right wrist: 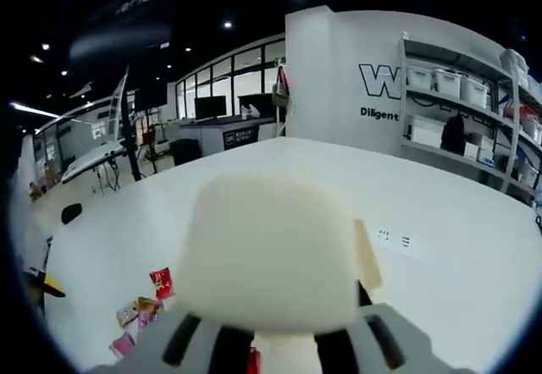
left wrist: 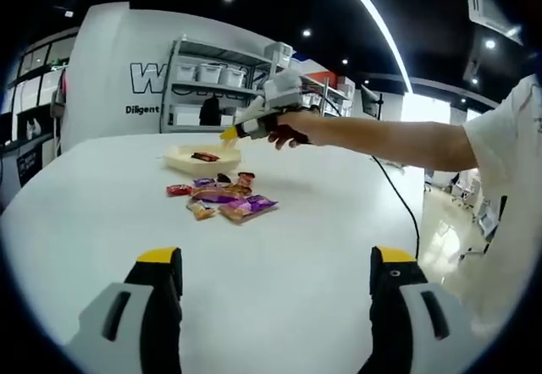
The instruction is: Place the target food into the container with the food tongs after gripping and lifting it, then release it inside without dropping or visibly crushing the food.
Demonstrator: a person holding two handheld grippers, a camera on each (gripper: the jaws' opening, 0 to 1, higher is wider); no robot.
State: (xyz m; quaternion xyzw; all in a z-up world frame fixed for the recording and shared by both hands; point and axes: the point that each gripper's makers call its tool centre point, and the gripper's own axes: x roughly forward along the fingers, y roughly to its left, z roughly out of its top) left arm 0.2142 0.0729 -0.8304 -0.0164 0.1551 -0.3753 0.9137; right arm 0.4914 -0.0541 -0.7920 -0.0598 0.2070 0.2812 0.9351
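Observation:
My left gripper (left wrist: 278, 260) is open, its yellow-tipped jaws wide apart over bare table. Beyond it lies a pile of several snack packets (left wrist: 222, 198). A cream container (left wrist: 182, 161) stands just behind the pile with a dark red packet (left wrist: 204, 156) inside. A person's hand holds my right gripper (left wrist: 258, 122) above the container's right rim. It is shut on the cream food tongs (left wrist: 229, 133), whose tip points down at the container. In the right gripper view, the tongs (right wrist: 271, 255) bulk large between the right gripper's (right wrist: 279, 344) grey jaws. The packets (right wrist: 140, 310) show at lower left.
The white table (left wrist: 339, 222) is wide and round-edged, and a black cable (left wrist: 405, 200) runs across its right side. A person's arm (left wrist: 398, 141) reaches in from the right. Shelves with bins (left wrist: 212, 86) stand behind the table.

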